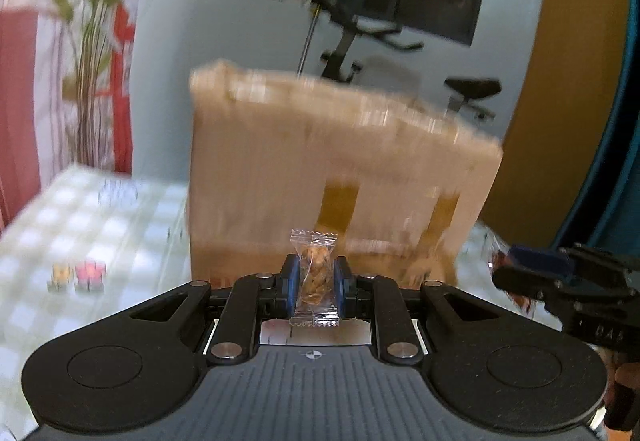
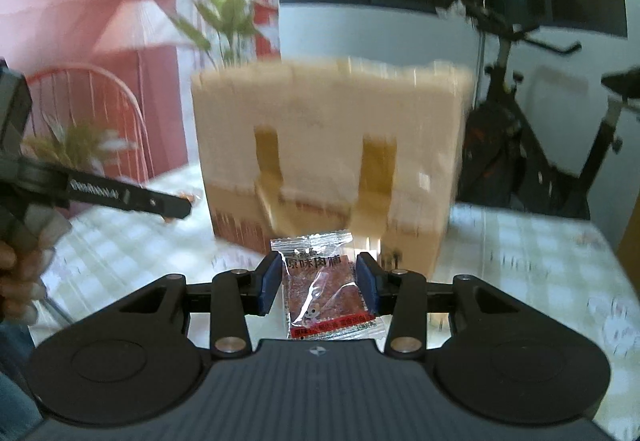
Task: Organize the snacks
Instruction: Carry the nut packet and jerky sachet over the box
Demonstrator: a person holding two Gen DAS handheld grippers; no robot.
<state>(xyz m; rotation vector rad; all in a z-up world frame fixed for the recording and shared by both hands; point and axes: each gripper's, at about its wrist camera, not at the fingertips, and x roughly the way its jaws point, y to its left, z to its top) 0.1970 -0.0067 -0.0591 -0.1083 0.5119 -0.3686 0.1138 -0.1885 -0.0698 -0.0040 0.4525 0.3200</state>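
A nut packet [image 1: 315, 277] sits clamped in the left gripper [image 1: 315, 287]; the right gripper [image 2: 320, 283] pinches a jerky packet [image 2: 326, 291] before the cardboard box [image 2: 332, 145].

Red jerky packet [image 2: 326, 291]: "原味肉脯"; rest unreadable.

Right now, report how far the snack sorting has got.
Done: nothing visibly stowed; the blurred tan cardboard box hides its inside. In hand: the left gripper clamps a small clear packet of golden-brown snack, and the right gripper holds a clear red-labelled jerky packet. Left: both packets, plus two small wrapped sweets, yellow and red, on the checked tablecloth.
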